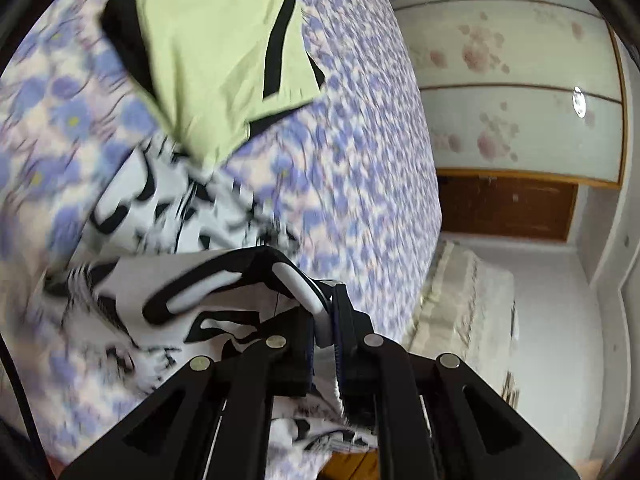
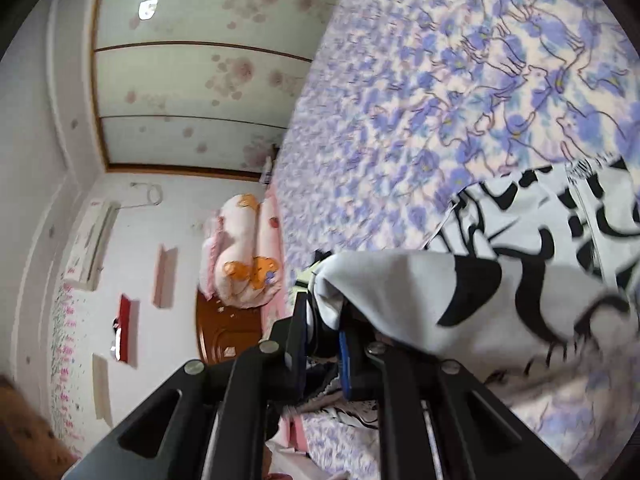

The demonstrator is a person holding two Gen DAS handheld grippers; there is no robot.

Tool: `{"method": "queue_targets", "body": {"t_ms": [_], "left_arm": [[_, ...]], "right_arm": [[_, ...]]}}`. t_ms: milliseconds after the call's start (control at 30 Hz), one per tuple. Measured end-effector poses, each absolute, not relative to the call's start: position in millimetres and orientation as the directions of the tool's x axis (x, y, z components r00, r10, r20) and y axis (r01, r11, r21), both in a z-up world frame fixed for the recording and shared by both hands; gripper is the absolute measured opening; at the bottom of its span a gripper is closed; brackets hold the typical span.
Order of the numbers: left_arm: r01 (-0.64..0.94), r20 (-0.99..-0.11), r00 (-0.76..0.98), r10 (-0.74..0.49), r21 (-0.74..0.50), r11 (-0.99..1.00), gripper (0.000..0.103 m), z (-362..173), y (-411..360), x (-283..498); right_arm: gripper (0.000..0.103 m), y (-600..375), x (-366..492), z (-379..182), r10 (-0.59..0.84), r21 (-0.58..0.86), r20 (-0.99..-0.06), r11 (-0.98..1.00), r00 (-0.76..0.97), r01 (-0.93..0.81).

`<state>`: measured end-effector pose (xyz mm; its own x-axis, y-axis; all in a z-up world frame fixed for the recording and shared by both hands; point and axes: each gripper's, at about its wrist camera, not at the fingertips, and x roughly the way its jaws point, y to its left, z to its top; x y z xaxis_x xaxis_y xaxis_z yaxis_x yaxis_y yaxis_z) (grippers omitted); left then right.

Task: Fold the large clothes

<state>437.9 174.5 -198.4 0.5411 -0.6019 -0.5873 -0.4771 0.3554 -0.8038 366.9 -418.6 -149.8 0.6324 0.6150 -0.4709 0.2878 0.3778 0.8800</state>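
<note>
Clearly a fold is in hand: the left gripper [image 1: 326, 316] is clamped on one edge of the black-and-white patterned garment [image 1: 168, 248], and the right gripper [image 2: 324, 336] is pinched on another edge of it, the cloth raised between them. The rest of the garment trails on the purple floral bedspread [image 1: 360, 160], just near of a folded green-and-black garment [image 1: 216, 60]. Judging by this, the next move calls for carrying both held edges together across the cloth, level and taut, then laying them down.
</note>
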Motion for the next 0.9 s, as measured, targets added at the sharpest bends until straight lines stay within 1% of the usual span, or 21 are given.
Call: {"method": "queue_targets", "body": {"t_ms": [67,133,233,267,333,400,467,567,667,700,733,800,833,867,900], "left_arm": [[-0.494,-0.584,0.535,-0.610,-0.802,0.335,0.005,-223.2,172.5,465.6],[-0.523,-0.627,0.494,-0.602,-0.768,0.371,0.005,-247.2,163.1,490.1],[-0.543,-0.657,0.464,-0.595,-0.741,0.396,0.005,-276.4,148.6,513.6],[-0.546,-0.666,0.460,-0.587,-0.734,0.404,0.005,-282.5,145.9,519.5],[-0.558,-0.686,0.453,-0.569,-0.716,0.419,0.005,-291.7,144.5,530.0],[-0.568,-0.686,0.441,-0.578,-0.712,0.412,0.005,-302.4,146.3,540.7],[-0.575,-0.691,0.432,-0.579,-0.706,0.414,0.006,-311.5,146.6,547.7],[-0.575,-0.725,0.402,-0.559,-0.675,0.463,0.006,-322.2,142.2,557.1],[-0.579,-0.784,0.358,-0.507,-0.613,0.538,0.006,-327.7,133.2,565.2],[-0.573,-0.795,0.351,-0.495,-0.600,0.558,0.006,-326.7,130.7,566.4],[-0.568,-0.803,0.345,-0.485,-0.590,0.574,0.007,-324.2,129.1,567.4],[-0.545,-0.813,0.334,-0.477,-0.580,0.606,0.008,-317.1,125.7,569.7],[-0.527,-0.820,0.327,-0.470,-0.571,0.629,0.009,-311.5,124.3,571.1],[-0.505,-0.824,0.323,-0.466,-0.566,0.651,0.011,-305.7,121.9,571.3],[-0.481,-0.832,0.320,-0.453,-0.555,0.679,0.013,-298.5,119.2,571.5]], "right_arm": [[0.011,-421.9,390.7,-176.4,0.614,0.870,-0.492,0.379,0.618,0.315],[0.011,-424.0,410.6,-202.1,0.610,0.858,-0.514,0.377,0.604,0.350],[0.012,-428.9,434.2,-242.0,0.568,0.797,-0.602,0.398,0.561,0.453],[0.012,-431.5,440.5,-255.9,0.545,0.775,-0.631,0.411,0.551,0.480],[0.012,-438.2,447.4,-282.7,0.536,0.757,-0.648,0.382,0.541,0.530],[0.013,-444.2,449.9,-302.1,0.533,0.741,-0.661,0.351,0.528,0.572],[0.013,-447.5,452.2,-315.5,0.516,0.709,-0.695,0.378,0.501,0.595],[0.016,-451.0,451.6,-330.2,0.455,0.652,-0.755,0.452,0.472,0.609],[0.022,-454.3,448.3,-338.5,0.440,0.651,-0.758,0.456,0.482,0.607],[0.022,-453.8,447.8,-336.9,0.436,0.649,-0.760,0.462,0.482,0.605],[0.023,-452.7,448.3,-332.8,0.430,0.640,-0.767,0.482,0.476,0.598],[0.030,-448.4,450.5,-316.6,0.397,0.594,-0.804,0.564,0.442,0.574],[0.032,-445.7,451.7,-306.2,0.375,0.570,-0.820,0.607,0.433,0.553],[0.033,-444.1,451.3,-295.6,0.348,0.546,-0.832,0.649,0.431,0.530],[0.037,-443.2,449.9,-284.9,0.321,0.524,-0.841,0.684,0.435,0.508]]}}
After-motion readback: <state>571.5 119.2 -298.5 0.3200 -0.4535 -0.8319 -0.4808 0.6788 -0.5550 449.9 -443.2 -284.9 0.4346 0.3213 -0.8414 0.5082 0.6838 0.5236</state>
